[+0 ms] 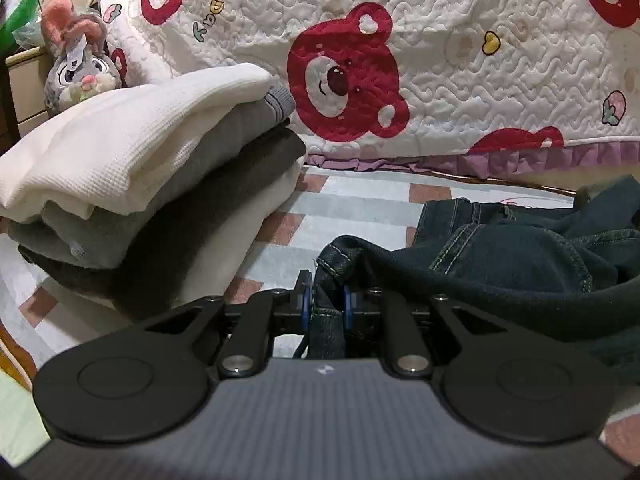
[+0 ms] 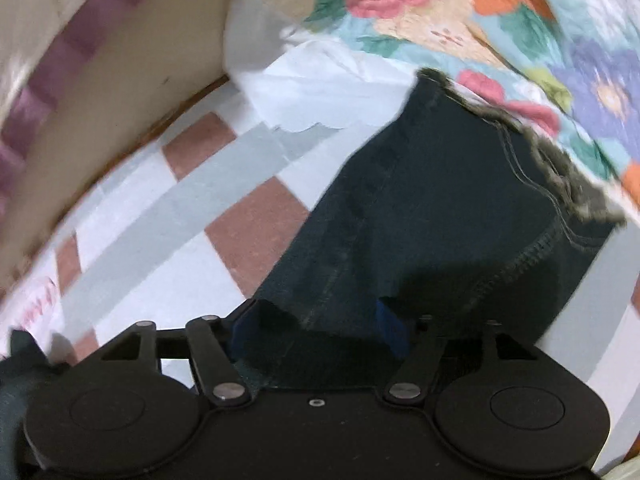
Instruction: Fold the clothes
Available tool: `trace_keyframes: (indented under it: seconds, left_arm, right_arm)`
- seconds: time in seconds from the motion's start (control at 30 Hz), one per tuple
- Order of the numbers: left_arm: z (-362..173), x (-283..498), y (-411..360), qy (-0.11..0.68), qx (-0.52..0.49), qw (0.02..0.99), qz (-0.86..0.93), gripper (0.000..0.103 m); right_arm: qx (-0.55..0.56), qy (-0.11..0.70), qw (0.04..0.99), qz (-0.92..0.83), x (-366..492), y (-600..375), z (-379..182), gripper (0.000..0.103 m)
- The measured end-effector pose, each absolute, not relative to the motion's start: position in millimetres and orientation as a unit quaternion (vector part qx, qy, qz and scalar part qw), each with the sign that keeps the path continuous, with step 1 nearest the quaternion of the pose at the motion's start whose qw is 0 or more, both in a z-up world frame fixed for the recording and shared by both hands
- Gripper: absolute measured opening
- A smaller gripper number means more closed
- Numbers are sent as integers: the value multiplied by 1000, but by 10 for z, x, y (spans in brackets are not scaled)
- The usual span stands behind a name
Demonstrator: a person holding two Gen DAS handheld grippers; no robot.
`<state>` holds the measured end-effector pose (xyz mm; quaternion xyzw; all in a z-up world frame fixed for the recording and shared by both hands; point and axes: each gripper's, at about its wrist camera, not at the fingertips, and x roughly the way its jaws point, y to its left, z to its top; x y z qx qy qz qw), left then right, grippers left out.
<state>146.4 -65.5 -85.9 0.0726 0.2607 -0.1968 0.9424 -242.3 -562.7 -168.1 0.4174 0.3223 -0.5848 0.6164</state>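
Dark blue jeans (image 1: 516,248) lie crumpled on the checked bed sheet (image 1: 340,208) at the right of the left wrist view. My left gripper (image 1: 325,304) is shut on a bunched fold of the jeans, pinched between its blue pads. In the right wrist view a jeans leg (image 2: 440,200) with a frayed hem stretches away from me over the sheet. My right gripper (image 2: 316,326) has its fingers wide apart with the denim lying between and over them; the right pad (image 2: 390,326) shows, the left one is partly covered.
A stack of folded clothes (image 1: 132,184), white, grey and dark, sits at the left. Behind it are a plush rabbit (image 1: 78,64) and a white quilt with red bears (image 1: 400,60). A floral quilt (image 2: 500,28) and a bed-frame wall (image 2: 100,100) border the sheet.
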Motion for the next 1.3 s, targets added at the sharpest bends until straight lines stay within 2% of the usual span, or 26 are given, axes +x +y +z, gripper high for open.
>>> trace_keyframes:
  seconds: [0.03,0.07,0.1,0.13,0.2,0.4,0.53,0.63,0.7,0.83,0.93,1.0,1.23,1.3]
  left_arm:
    - [-864,1466,-652,262,72,942,-197,14]
    - [-862,1465,-653,262,72,942,-197,14]
    - [-861,1465,-653,263,72,942,-197,14]
    - [-860,1468,-653,263,73,942,-197,14]
    - [-855,1469,-650,264,73,941,-199,14]
    - [-745,1427,-595,254,62,941,-213,14]
    - [-573,1322,-538,239,49,942,-230,14]
    - [-453,1233,-483,241,35,937,-252,14]
    - [-453,1220,-478,263,32,929,-259,14]
    - [-600,1280,-549,324,36,913,-244,14]
    - [-707,1337,-574,352,30,906,-234,14]
    - [-751,1350,-554,362,19,902,-234,14]
    - [-872,1358,-597,374,31,899,-224,14]
    - [-905,1371,-616,377,36,899,-222,14]
  right_arm:
    - [394,337,620,-589,-2352,-5616,-1696,62]
    - [369,347,625,-593,-2309,-5597,-1703,35]
    - [359,346,629,-596,-2321,-5580,-1685,19]
    - [348,345,633,-599,-2332,-5564,-1667,11]
    - [351,309,646,-603,-2457,-5504,-1579,6]
    - [334,128,724,-590,-3015,-4957,-709,6]
    - [299,29,744,-597,-3640,-4131,-273,6]
    - [308,52,714,-627,-4138,-3708,-446,10]
    - [345,83,680,-642,-4428,-3648,-777,27]
    - [414,138,609,-662,-4991,-3531,-1411,27]
    - [428,128,610,-655,-5148,-3497,-1525,32]
    - [427,125,618,-649,-5197,-3523,-1527,46]
    - [467,82,610,-634,-5322,-3727,-1725,51]
    - [489,53,599,-631,-5393,-3858,-1807,57]
